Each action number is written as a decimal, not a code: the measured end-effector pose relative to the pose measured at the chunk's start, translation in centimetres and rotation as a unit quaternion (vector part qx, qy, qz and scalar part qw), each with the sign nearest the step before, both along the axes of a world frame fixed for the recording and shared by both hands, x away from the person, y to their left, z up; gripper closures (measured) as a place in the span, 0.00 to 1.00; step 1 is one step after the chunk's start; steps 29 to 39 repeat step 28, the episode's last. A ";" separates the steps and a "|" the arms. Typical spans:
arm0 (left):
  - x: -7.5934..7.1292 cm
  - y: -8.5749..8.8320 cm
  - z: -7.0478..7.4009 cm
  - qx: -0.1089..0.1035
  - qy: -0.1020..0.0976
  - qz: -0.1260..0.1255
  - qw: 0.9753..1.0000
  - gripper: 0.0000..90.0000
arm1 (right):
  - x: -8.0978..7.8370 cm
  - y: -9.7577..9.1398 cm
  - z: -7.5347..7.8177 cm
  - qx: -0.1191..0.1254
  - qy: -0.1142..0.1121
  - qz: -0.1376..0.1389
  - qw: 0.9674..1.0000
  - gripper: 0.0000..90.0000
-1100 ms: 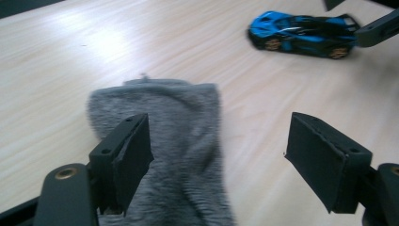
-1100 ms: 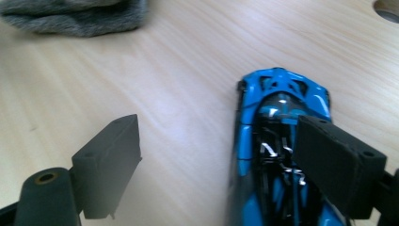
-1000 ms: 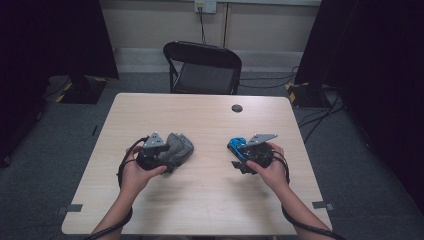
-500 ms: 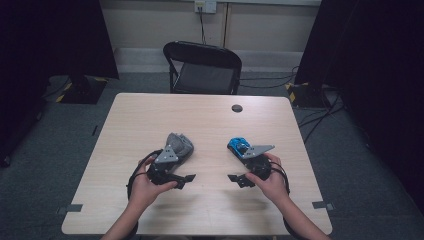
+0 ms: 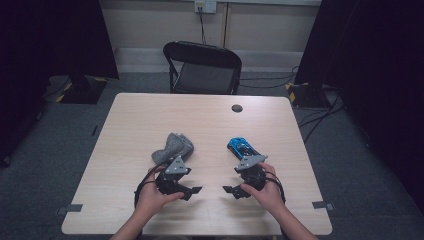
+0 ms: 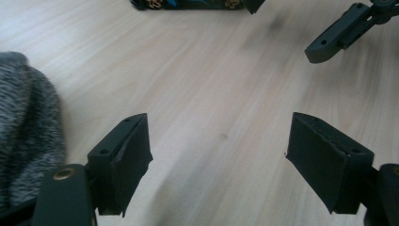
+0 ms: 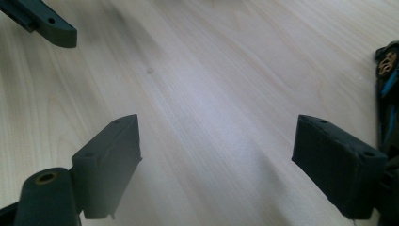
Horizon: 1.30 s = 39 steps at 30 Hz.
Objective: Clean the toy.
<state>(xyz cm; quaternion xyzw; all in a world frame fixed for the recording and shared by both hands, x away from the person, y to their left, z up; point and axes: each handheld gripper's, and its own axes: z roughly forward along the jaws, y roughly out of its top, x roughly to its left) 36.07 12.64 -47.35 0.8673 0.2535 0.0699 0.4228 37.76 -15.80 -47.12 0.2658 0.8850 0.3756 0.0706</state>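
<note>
Judged the work finished or paused between steps: nothing held, nothing lifted. Found the pale wooden surface [image 5: 150, 115] carrying 2 loose things, both lying flat and well apart from each other. Noted a black folding chair [image 5: 202, 67] beyond the far edge, playing no part.

Located the grey knitted cloth [image 5: 172, 148], bunched, left of the middle and just beyond the left gripper [image 5: 192, 192]; could not tell whether cloth and gripper body touched. Located the blue toy car [image 5: 241, 147] right of the middle, just beyond the right gripper [image 5: 231, 192], set at a slant to the surface's edges.

Held both grippers low over the near half of the surface, tips turned toward each other across a bare gap. Showed wide jaws on each in the 2 gripper views, with only wood grain between them and no pad pressing on anything. Reckoned that any further step would call for a fresh reach to cloth or car.

Read no brand, label or lettering on cloth, car or grippers. Made out small gold-coloured fittings on the car's dark underside in the left gripper view, but no words. Spotted 1 small dark round cap [image 5: 237, 108] near the far edge, unmarked.
</note>
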 end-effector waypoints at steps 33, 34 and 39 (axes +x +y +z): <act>-0.9 -1.3 -2.9 0.043 -0.014 -0.050 0.998 0.17 | -2.3 0.8 -3.2 -0.002 -0.032 0.018 0.999 0.15; -0.9 -1.3 -2.9 0.043 -0.014 -0.050 0.998 0.17 | -2.3 0.8 -3.2 -0.002 -0.032 0.018 0.999 0.15; -0.9 -1.3 -2.9 0.043 -0.014 -0.050 0.998 0.17 | -2.3 0.8 -3.2 -0.002 -0.032 0.018 0.999 0.15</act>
